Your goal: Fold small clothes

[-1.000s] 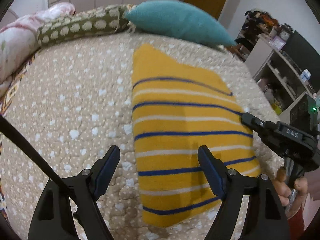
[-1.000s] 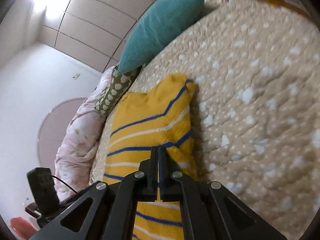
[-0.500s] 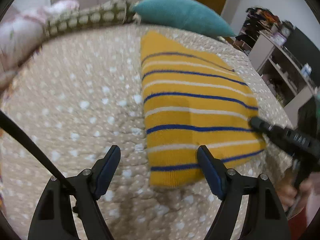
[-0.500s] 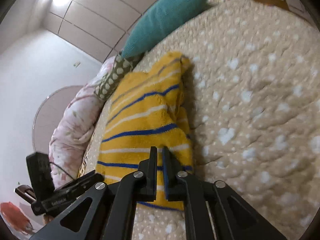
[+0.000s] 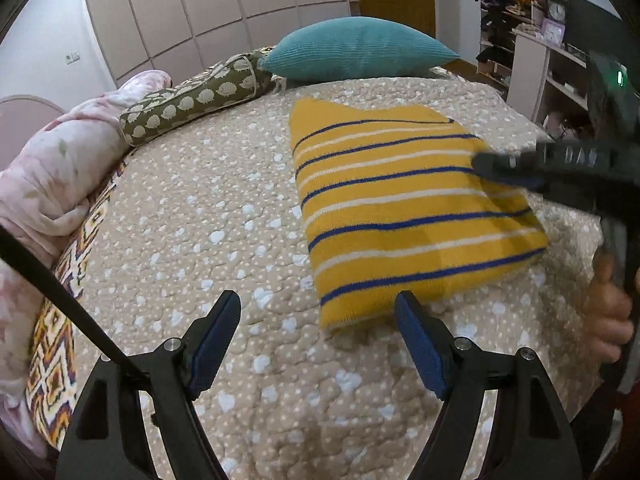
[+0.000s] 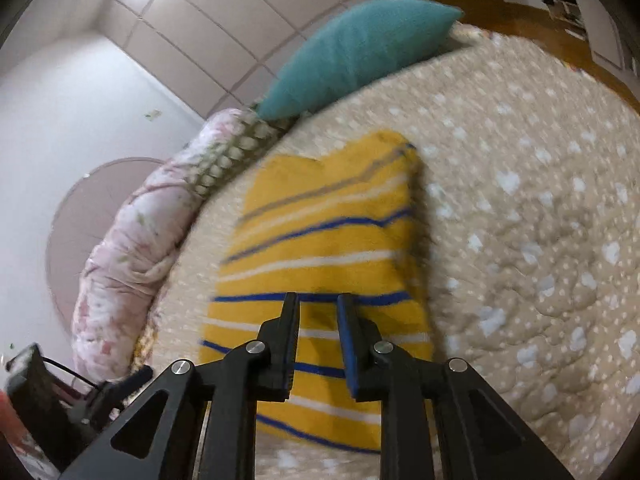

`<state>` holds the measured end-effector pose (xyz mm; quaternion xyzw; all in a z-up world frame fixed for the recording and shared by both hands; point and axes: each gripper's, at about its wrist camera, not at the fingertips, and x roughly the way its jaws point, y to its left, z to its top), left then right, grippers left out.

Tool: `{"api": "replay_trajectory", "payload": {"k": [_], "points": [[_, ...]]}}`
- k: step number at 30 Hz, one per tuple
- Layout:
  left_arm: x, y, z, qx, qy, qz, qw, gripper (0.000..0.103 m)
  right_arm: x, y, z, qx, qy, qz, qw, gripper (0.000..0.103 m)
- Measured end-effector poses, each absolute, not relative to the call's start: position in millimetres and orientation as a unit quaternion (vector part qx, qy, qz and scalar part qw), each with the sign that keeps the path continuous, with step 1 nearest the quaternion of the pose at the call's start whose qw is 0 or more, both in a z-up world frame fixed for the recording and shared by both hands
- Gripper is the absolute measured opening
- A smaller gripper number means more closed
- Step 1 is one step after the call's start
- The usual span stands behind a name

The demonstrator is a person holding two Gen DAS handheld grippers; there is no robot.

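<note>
A folded yellow sweater (image 5: 404, 208) with blue and white stripes lies flat on the beige quilted bed (image 5: 192, 240). It also shows in the right wrist view (image 6: 332, 248). My left gripper (image 5: 318, 320) is open and empty, held just in front of the sweater's near corner. My right gripper (image 6: 318, 308) is partly open with a narrow gap, hovering above the sweater and holding nothing. From the left wrist view the right gripper (image 5: 500, 168) reaches in from the right over the sweater's right edge.
A teal pillow (image 5: 360, 54) and a green patterned bolster (image 5: 192, 100) lie at the head of the bed. A pink floral duvet (image 5: 48, 176) is bunched along the left. Shelves (image 5: 540, 52) stand beyond the bed's right side.
My right gripper has let go of the sweater, opened slightly and lifted off it. My left gripper has pulled back toward me. The sweater now lies flat.
</note>
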<state>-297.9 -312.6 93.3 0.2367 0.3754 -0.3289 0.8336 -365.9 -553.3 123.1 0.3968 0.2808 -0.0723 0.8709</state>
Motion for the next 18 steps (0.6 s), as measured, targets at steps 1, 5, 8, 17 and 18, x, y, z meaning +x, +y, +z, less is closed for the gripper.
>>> {"api": "replay_trajectory", "payload": {"k": [1, 5, 8, 17, 18], "points": [[-299.4, -312.2, 93.3, 0.237, 0.376, -0.328, 0.833, 0.078, -364.0, -550.6, 131.7, 0.392, 0.276, -0.062, 0.875, 0.021], [-303.1, -308.2, 93.9, 0.234, 0.381, -0.329, 0.832, 0.078, -341.1, -542.7, 153.3, 0.379, 0.276, -0.026, 0.883, 0.021], [-302.4, -305.2, 94.0, 0.236, 0.38, -0.325, 0.833, 0.078, -308.2, -538.7, 165.0, 0.369, 0.287, 0.005, 0.884, 0.021], [-284.6, -295.6, 87.8, 0.224, 0.395, -0.319, 0.832, 0.078, -210.1, -561.7, 114.1, 0.436, 0.349, 0.03, 0.829, 0.022], [-282.0, -294.6, 86.4, 0.223, 0.397, -0.319, 0.832, 0.078, -204.7, -565.6, 115.8, 0.441, 0.343, 0.028, 0.829, 0.023]]}}
